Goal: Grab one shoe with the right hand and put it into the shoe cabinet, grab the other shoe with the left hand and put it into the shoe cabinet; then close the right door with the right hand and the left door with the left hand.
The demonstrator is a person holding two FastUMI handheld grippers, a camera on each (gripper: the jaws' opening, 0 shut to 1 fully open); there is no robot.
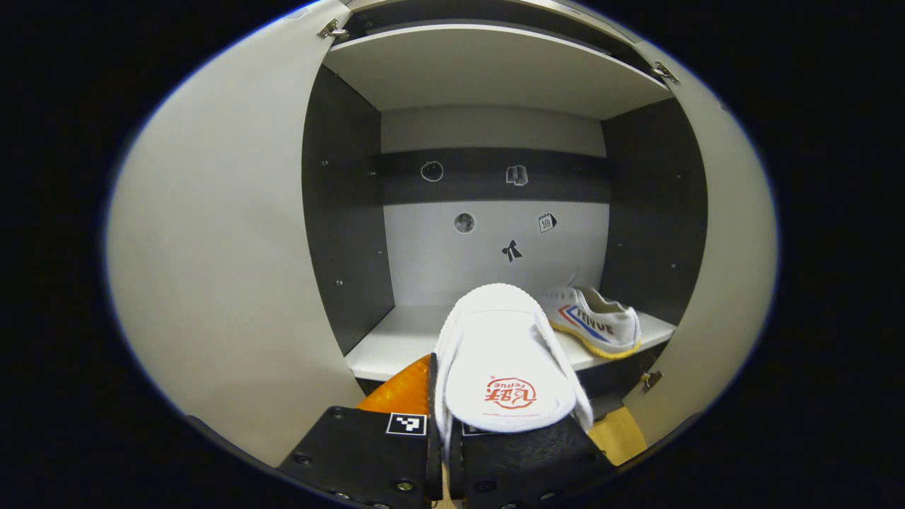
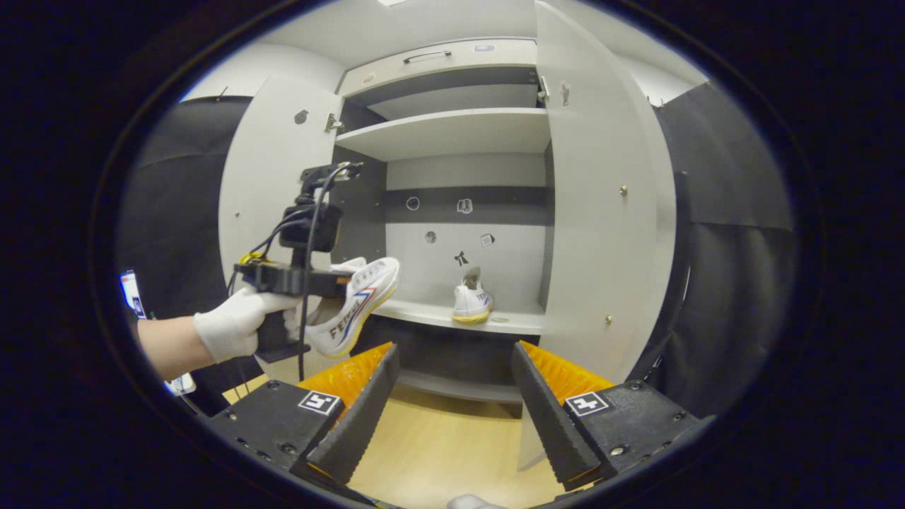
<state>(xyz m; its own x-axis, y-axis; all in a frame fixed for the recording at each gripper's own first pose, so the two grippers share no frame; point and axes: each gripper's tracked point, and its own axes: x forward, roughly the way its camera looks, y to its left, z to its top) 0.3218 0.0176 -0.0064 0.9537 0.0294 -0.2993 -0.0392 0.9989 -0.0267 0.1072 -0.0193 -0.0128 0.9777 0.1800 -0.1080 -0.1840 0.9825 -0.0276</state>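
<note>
Booth: black cloth wall point(image 2: 735, 212) hangs on either side of a pale shoe cabinet point(image 2: 459, 134); light wooden floor point(image 2: 445, 445) lies in front of it.
Cabinet doors: left door point(image 1: 212, 261) and right door point(image 1: 728, 283) both stand wide open; in the right gripper view the right door point(image 2: 601, 212) swings out toward the camera.
Cabinet inside: dark side walls, a pale back panel with small stickers point(image 1: 512, 251), an upper shelf point(image 1: 495, 71) and a lower shelf point(image 1: 403, 339).
First shoe: white shoe with a yellow sole edge and red and blue stripes point(image 1: 597, 325) sits upright on the right part of the lower shelf, near the right side wall; in the right gripper view point(image 2: 472, 300) its heel faces the camera.
Second shoe: white shoe point(image 1: 505, 360) is held in the air in front of the cabinet opening, just ahead of the lower shelf and not resting on it; from the right gripper view point(image 2: 357, 304) its toe points toward the cabinet interior.
Left gripper point(image 1: 444, 452): fingers pressed nearly together, pinching the heel edge of the second shoe; seen from the right gripper view point(image 2: 290, 279), a white-gloved hand point(image 2: 237, 329) grips its handle.
Right gripper point(image 2: 456, 403): fingers spread wide apart with nothing between them, low before the cabinet, over the floor.
</note>
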